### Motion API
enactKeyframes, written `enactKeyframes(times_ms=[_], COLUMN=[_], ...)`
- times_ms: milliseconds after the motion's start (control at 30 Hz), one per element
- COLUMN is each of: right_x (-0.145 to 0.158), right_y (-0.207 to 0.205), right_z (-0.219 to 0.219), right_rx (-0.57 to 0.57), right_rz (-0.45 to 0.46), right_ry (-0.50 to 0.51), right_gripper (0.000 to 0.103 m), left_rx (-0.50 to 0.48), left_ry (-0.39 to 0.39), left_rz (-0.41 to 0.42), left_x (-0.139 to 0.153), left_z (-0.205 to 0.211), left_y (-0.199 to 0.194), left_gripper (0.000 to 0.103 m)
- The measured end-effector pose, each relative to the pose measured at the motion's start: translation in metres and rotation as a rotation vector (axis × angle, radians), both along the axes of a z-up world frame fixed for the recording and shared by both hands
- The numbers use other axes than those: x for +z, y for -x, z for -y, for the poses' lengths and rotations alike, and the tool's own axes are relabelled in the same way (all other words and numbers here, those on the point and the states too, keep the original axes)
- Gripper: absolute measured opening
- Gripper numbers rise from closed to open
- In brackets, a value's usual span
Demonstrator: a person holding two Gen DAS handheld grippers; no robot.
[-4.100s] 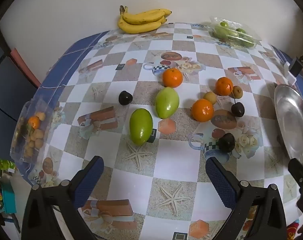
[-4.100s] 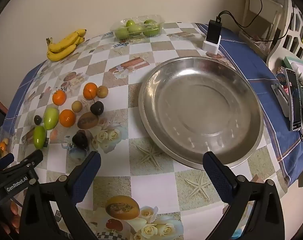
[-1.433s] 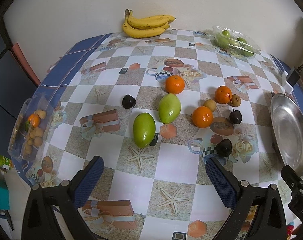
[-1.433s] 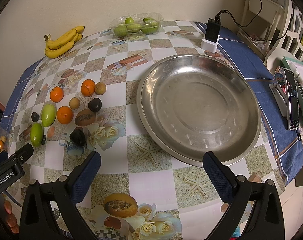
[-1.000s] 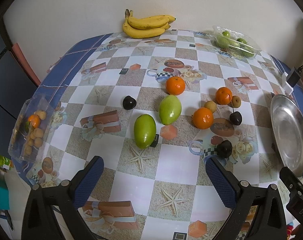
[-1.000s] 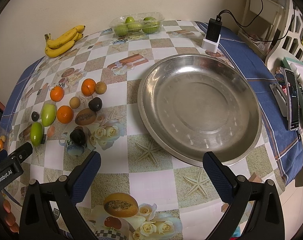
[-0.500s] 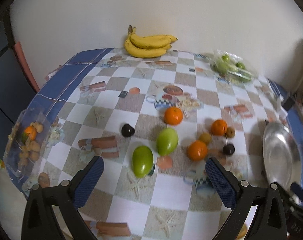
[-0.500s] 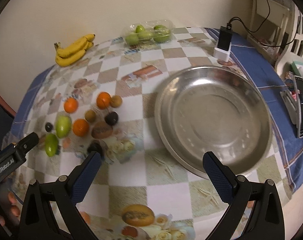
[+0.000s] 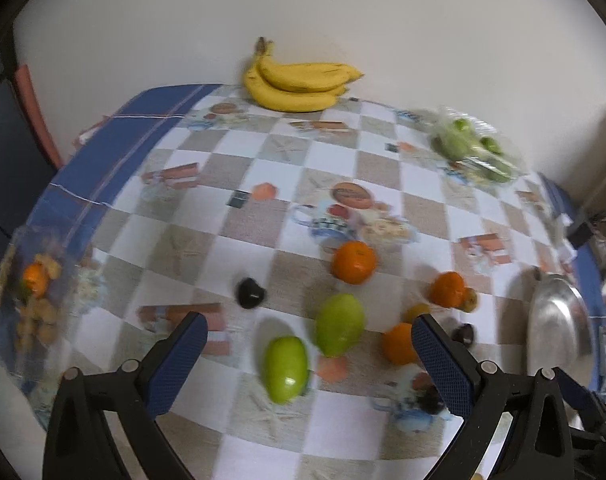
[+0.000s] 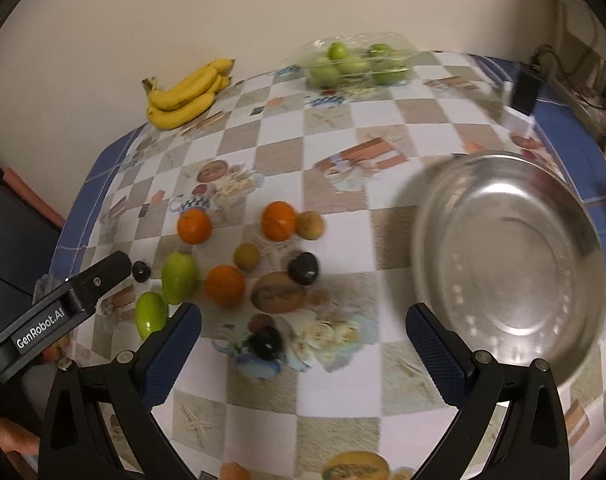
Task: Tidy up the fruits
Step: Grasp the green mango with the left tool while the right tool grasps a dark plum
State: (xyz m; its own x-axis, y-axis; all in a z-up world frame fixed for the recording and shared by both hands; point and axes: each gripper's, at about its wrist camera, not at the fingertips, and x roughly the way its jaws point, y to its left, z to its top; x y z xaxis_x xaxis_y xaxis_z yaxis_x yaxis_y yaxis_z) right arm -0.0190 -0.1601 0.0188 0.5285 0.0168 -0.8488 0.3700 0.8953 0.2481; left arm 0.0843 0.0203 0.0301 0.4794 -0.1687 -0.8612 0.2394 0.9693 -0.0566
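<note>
Loose fruit lies on the checked tablecloth: two green mangoes [image 9: 285,368] [image 9: 339,323], three oranges [image 9: 353,261] [image 9: 447,289] [image 9: 399,343], small brown fruits and dark fruits [image 9: 250,293]. The same cluster shows in the right wrist view, with the mangoes [image 10: 179,276] left of the oranges [image 10: 224,285]. A steel bowl [image 10: 575,216] stands empty at the right. My left gripper [image 9: 307,360] is open and empty above the near mango. My right gripper [image 10: 303,344] is open and empty above a dark fruit [image 10: 265,343].
A banana bunch [image 9: 299,84] lies at the far edge by the wall. A clear tray of green fruit [image 10: 355,62] sits at the back. A bag of small fruit [image 9: 35,300] lies at the left edge. A charger [image 10: 523,92] stands behind the bowl.
Both grippers have lifted and tilted up, moving forward over the table; the right one has swung left toward the fruit cluster. No fruit has moved. Jaws stay open.
</note>
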Motion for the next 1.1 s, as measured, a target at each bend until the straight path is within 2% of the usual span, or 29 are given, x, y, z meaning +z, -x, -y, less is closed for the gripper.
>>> enactKeyframes(times_ms=[267,433,500,567,633,767,833,967,1033,1100], right_x=[-0.011,-0.022,-0.029,-0.034,-0.04,-0.05,-0.053,-0.056,-0.059,-0.061], right_y=[-0.022,-0.024,-0.024,-0.024,-0.024,-0.026,-0.026,-0.026,-0.026,-0.027], right_z=[-0.01,-0.014,-0.017,-0.02,-0.024,-0.03,-0.033,-0.037,-0.037,-0.038], right_rx=[0.045,0.066,0.079,0.086,0.097,0.118,0.127,0.134,0.134,0.135], right_rz=[-0.036,-0.076,-0.096,-0.113,-0.127,-0.154,-0.163,-0.18,-0.19,-0.195], right_ry=[-0.002,-0.031,-0.041,-0.038,-0.031,-0.053,-0.048,-0.035,-0.039,-0.033], right_gripper=[0.102,0.102,0.101,0.098,0.084,0.08,0.072,0.065,0.056,0.055], left_rx=[0.047,0.057,0.054,0.045,0.043,0.053,0.05,0.051,0.052,0.056], left_ry=[-0.013,-0.019,-0.021,-0.021,-0.021,-0.012,-0.015,-0.021,-0.017,-0.016], left_rz=[-0.075,-0.114,-0.133,-0.16,-0.182,-0.214,-0.232,-0.25,-0.255,-0.254], left_x=[-0.012,-0.026,-0.033,-0.041,-0.047,-0.057,-0.061,-0.068,-0.069,-0.07], left_z=[-0.006,-0.007,-0.006,-0.004,-0.004,-0.008,-0.008,-0.01,-0.012,-0.012], left_y=[-0.019,-0.019,-0.017,-0.015,-0.014,-0.012,-0.012,-0.012,-0.012,-0.012], left_gripper=[0.102,0.092,0.091,0.09,0.087,0.082,0.078,0.072,0.067,0.063])
